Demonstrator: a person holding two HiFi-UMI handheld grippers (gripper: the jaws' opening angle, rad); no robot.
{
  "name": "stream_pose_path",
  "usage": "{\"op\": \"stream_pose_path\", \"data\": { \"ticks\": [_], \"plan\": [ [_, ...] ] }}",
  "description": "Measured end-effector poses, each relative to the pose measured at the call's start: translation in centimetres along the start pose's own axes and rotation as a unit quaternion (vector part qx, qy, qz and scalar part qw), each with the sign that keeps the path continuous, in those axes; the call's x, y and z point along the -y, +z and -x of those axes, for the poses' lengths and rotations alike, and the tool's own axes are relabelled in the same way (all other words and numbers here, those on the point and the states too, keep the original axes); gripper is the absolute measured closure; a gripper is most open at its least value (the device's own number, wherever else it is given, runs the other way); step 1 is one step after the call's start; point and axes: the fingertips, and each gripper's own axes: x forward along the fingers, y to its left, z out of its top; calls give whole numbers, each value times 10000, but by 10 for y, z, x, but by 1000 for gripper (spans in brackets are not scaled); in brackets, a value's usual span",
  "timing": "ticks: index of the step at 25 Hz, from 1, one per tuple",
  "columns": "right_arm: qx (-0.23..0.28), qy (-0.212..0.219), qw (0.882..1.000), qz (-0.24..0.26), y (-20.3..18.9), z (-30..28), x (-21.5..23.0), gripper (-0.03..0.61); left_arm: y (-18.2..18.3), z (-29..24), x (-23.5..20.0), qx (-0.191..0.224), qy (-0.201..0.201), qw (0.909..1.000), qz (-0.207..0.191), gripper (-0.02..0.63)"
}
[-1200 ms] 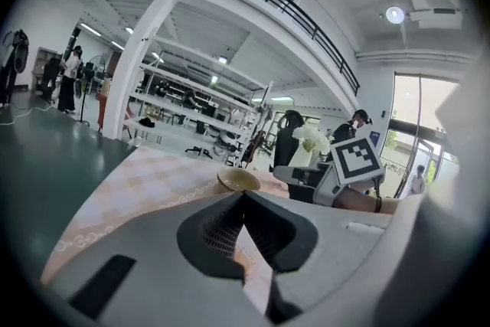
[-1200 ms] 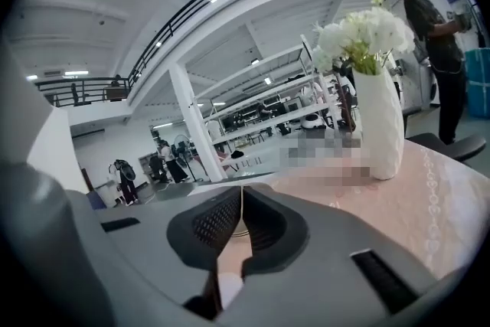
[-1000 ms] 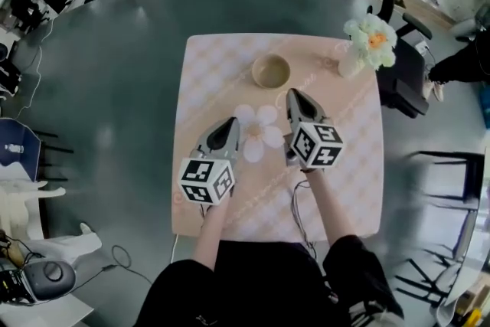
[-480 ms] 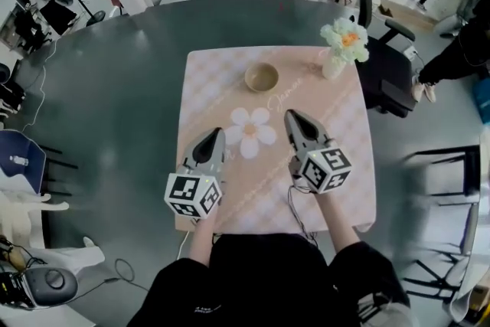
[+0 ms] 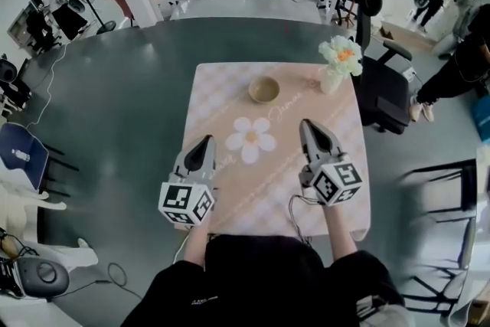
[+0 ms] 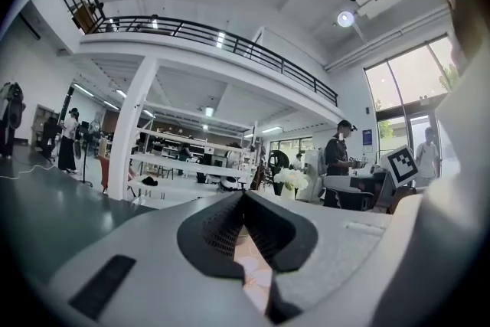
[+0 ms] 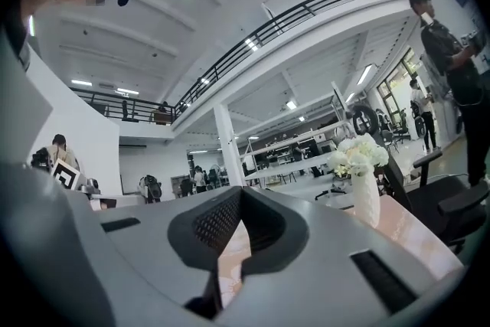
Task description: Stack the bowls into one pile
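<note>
The left gripper hangs over the near left part of the table, pointing away from the person. In the left gripper view its jaws meet at the tips with nothing between them; only a strip of pink cloth shows in the gap below.

Right of it, in the middle of the table, lies a flat flower mat with nothing on it. Beyond the mat, near the far edge, stands the pile, a tan, round bowl shape seen from above. From here I cannot tell how many bowls are nested in it, since it reads as one rim. No other bowl shows anywhere on the cloth, so the stacking looks finished, or at least nothing loose is left to add.

Further right, the right gripper hangs over the near right part of the table, also pointing away. Its jaws are closed too, pad against pad, and it carries nothing. Both grippers are well apart from the pile and touch nothing on the table.

At the far right corner stands a vase of pale flowers, near the pile but apart from it, and no part of the job.

Judging by this, only the pile's count is left to check.
</note>
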Motion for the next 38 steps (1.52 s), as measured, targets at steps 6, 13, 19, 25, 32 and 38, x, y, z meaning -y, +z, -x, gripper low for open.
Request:
{"op": "stream_pose_path", "data": {
  "ticks": [6,13,19,25,32,38],
  "plan": [
    [171,-178,9997,9,15,15,8,584,10,15,-6,141,193,9997,-89,617],
    [223,-291,9993,81,20,27,12,586,12,26,-9,191,318,9991,-186,617],
    [237,-315,9991,136,22,32,8,586,12,35,-11,128,420,9987,-242,617],
    [229,-379,9986,279,23,36,12,586,10,38,-15,93,508,9983,-262,617],
    [217,-443,9983,297,21,40,20,586,8,39,-19,52,583,9980,-233,617],
    [194,-432,9979,453,18,39,19,586,7,38,-20,54,594,9978,-276,617]
  ]
}}
